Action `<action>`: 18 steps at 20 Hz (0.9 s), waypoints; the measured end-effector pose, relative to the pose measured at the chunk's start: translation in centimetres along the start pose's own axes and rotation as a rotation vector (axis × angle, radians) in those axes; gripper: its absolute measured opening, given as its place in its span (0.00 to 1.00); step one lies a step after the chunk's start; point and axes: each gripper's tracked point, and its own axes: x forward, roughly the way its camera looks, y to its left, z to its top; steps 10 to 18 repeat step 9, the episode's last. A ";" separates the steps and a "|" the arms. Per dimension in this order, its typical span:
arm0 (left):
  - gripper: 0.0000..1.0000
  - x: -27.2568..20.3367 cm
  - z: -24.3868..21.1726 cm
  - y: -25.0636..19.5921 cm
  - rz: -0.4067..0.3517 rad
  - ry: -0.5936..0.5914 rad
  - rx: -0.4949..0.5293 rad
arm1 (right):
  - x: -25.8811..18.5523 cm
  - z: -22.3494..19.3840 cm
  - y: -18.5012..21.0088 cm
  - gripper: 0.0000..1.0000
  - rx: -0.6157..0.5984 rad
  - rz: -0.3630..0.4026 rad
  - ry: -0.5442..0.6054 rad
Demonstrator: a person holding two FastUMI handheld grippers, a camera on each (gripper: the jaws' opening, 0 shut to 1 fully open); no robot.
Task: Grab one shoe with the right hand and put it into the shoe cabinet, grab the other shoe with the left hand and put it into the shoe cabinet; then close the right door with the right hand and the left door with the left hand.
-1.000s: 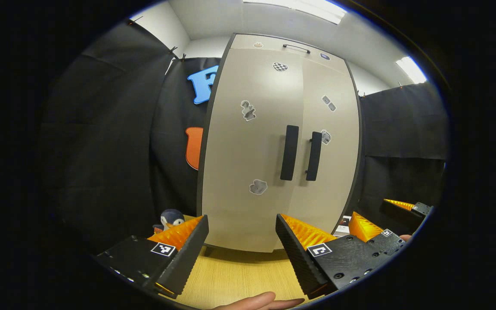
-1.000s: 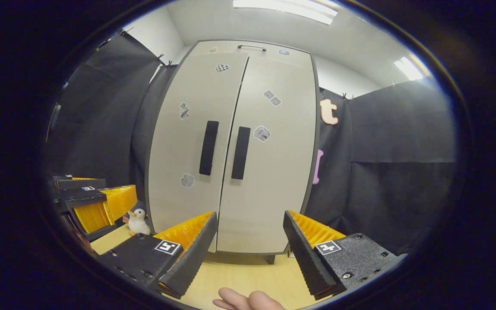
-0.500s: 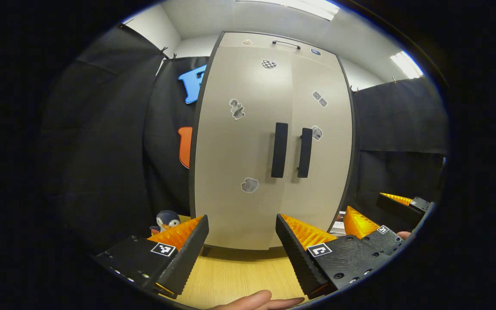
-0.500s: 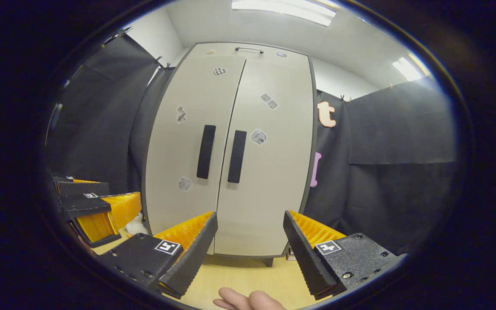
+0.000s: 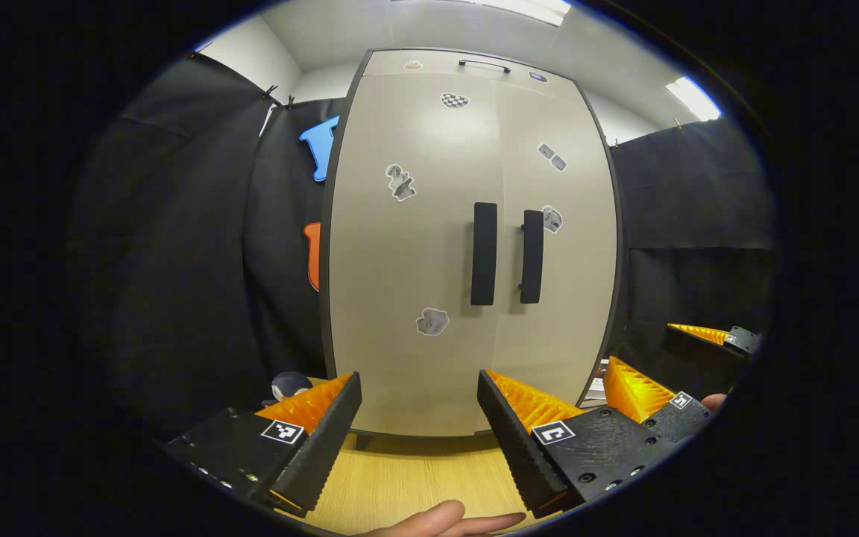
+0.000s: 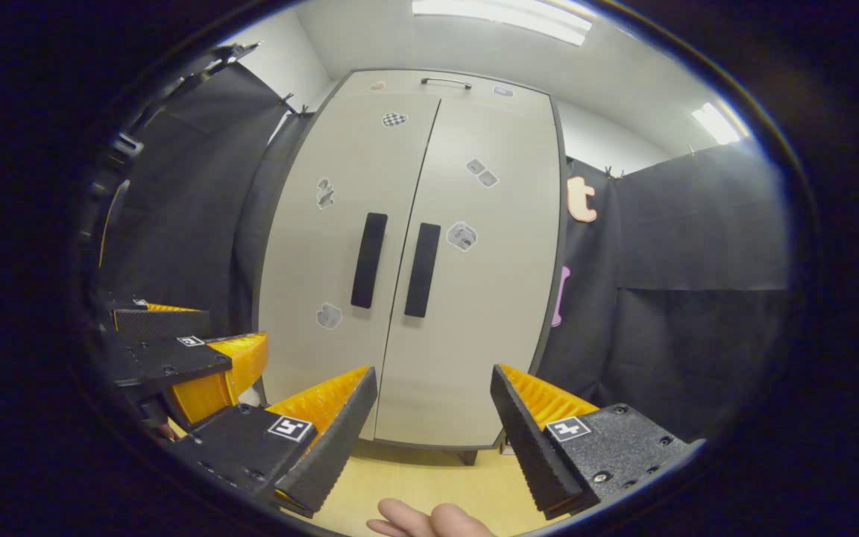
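Shoes can't be made out anywhere; the shoe cabinet [image 5: 467,246] has both doors shut, so its inside is hidden. Toy penguin [image 5: 289,385] is half cut off behind the left gripper's finger in the left gripper view. One cabinet, two doors: left door [image 5: 411,246] and right door [image 5: 560,246], meeting flush at the middle seam. Two dark vertical handles [image 5: 484,253], one per door, side by side at the seam. Several small stickers [image 5: 431,321] on the door fronts, too small to read; one slim handle [image 5: 484,66] on the top panel. Left gripper [image 5: 418,440] has fingers spread wide, nothing between them, cabinet front well ahead. Right gripper [image 6: 433,440] likewise wide apart and empty; it also shows at the right edge of the left gripper view, partly cut off. A fingertip [image 5: 437,518] pokes in at the bottom edge. Cabinet stands on a light wood tabletop [image 5: 407,485]; black cloth walls on both sides, white ceiling with strip lights [image 6: 504,11].
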 end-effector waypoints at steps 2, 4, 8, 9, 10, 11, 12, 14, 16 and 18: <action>0.95 -0.5 0.0 0.0 0.007 -0.003 0.007 | 0.1 -0.3 0.2 0.99 0.000 0.010 0.009; 0.95 -0.7 -0.1 -0.1 0.011 -0.003 0.026 | 0.3 -0.8 0.2 0.99 0.001 0.011 0.022; 0.95 -0.8 0.0 -0.5 0.013 0.003 0.042 | 1.1 -1.6 0.4 0.99 0.007 0.021 0.049; 0.95 -0.8 0.2 -0.3 0.022 -0.003 0.049 | 1.4 -1.7 0.3 0.99 -0.003 0.019 0.059; 0.95 -0.8 0.2 -0.3 0.022 -0.003 0.049 | 1.4 -1.7 0.3 0.99 -0.003 0.019 0.059; 0.95 -0.8 0.2 -0.3 0.022 -0.003 0.049 | 1.4 -1.7 0.3 0.99 -0.003 0.019 0.059; 0.95 -0.8 0.2 -0.3 0.022 -0.003 0.049 | 1.4 -1.7 0.3 0.99 -0.003 0.019 0.059; 0.95 -0.8 0.2 -0.3 0.022 -0.003 0.049 | 1.4 -1.7 0.3 0.99 -0.003 0.019 0.059; 0.95 -0.8 0.2 -0.3 0.022 -0.003 0.049 | 1.4 -1.7 0.3 0.99 -0.003 0.019 0.059; 0.95 -0.8 0.2 -0.3 0.022 -0.003 0.049 | 1.4 -1.7 0.3 0.99 -0.003 0.019 0.059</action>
